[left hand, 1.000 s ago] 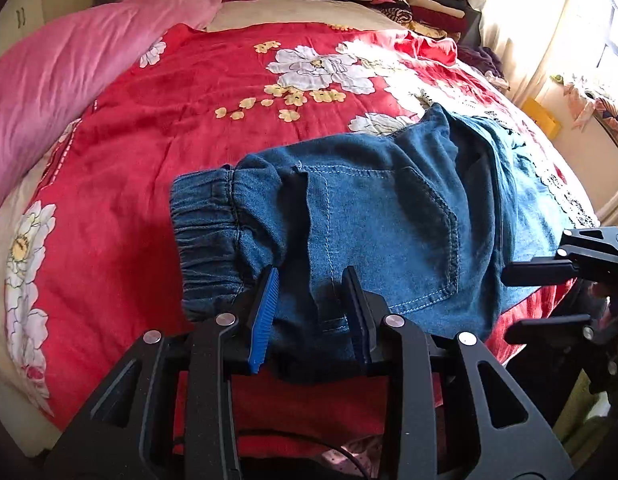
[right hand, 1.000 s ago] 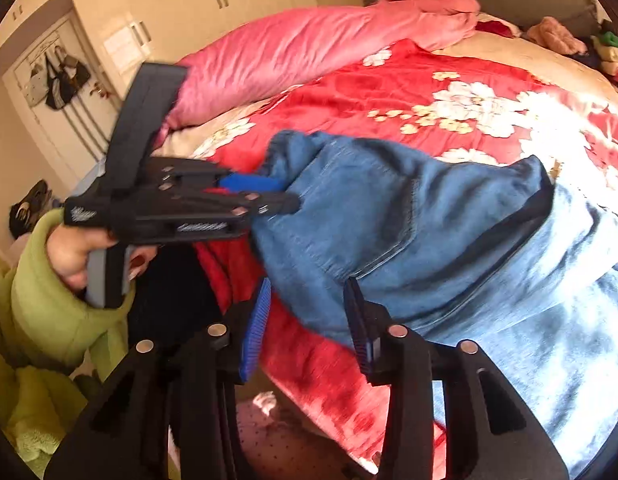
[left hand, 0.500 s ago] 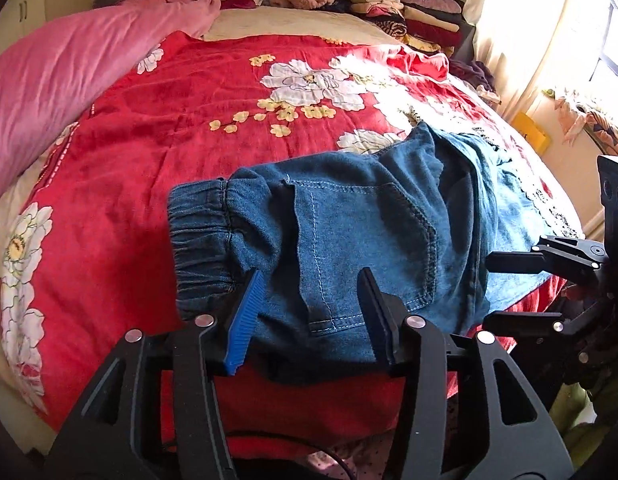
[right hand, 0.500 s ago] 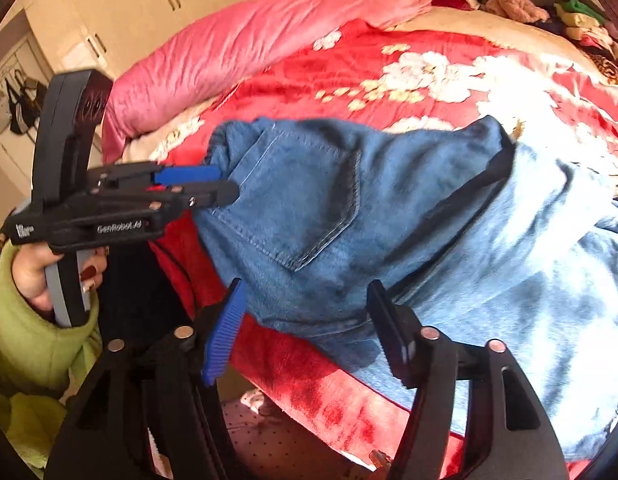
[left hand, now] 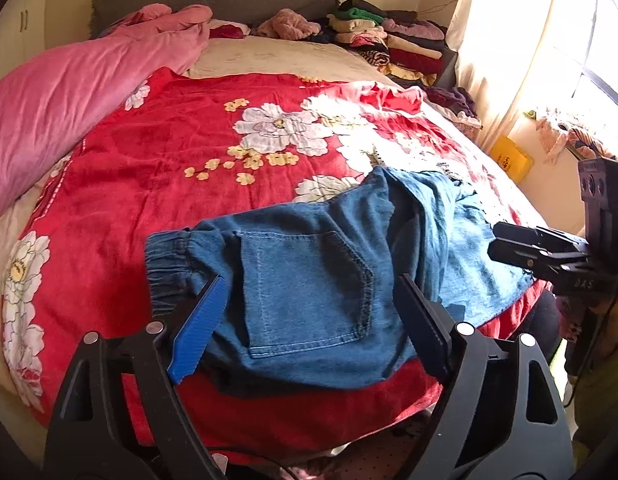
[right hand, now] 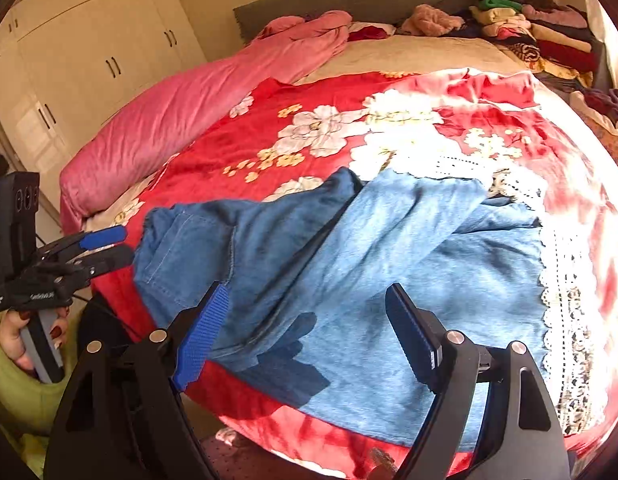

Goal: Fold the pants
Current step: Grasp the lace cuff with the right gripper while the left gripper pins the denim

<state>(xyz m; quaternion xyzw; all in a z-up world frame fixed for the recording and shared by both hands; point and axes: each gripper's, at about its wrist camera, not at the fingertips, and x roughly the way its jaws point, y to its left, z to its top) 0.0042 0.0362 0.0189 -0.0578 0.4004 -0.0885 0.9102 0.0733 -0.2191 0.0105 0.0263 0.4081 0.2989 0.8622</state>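
The blue denim pants (left hand: 317, 280) lie on the red floral blanket (left hand: 169, 160) near the bed's front edge, elastic waistband at the left and a back pocket facing up. The legs spread to the right in the right wrist view (right hand: 389, 260), with lace trim at the hems. My left gripper (left hand: 311, 316) is open and empty, just in front of the waist end. My right gripper (right hand: 305, 328) is open and empty over the leg part. Each gripper shows in the other's view, the right one (left hand: 521, 248) and the left one (right hand: 105, 246), both clear of the cloth.
A pink duvet (left hand: 69, 96) lies along the bed's left side. Stacks of folded clothes (left hand: 389, 40) sit at the headboard's right. A curtain and window (left hand: 529, 40) are at the right. White wardrobes (right hand: 89, 60) stand at the left.
Both grippers have opened wide, let go of the pants and pulled back toward the bed's front edge. The pants now lie flat on the blanket.
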